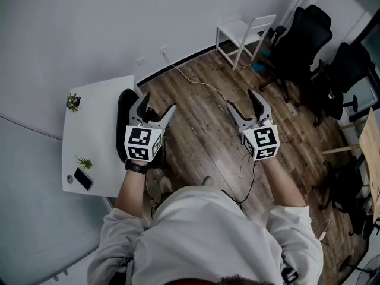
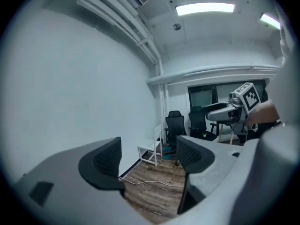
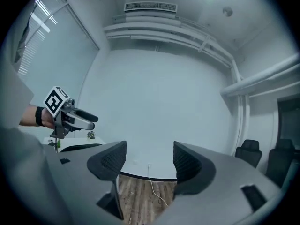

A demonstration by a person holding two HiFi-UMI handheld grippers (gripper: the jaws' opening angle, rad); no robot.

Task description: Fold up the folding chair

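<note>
Carrying left gripper [image 1: 159,101] and right gripper [image 1: 240,98] level above the floor [image 1: 202,126], with jaws spread and empty, apparently ready for reaching. Standing unfolded at the floor's far edge, well apart: folding chair [image 1: 237,29].

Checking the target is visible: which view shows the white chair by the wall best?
The head view: the white chair stands whole and unobstructed beside the wall. The left gripper view shows it small and far off. The right gripper view misses it.
</note>
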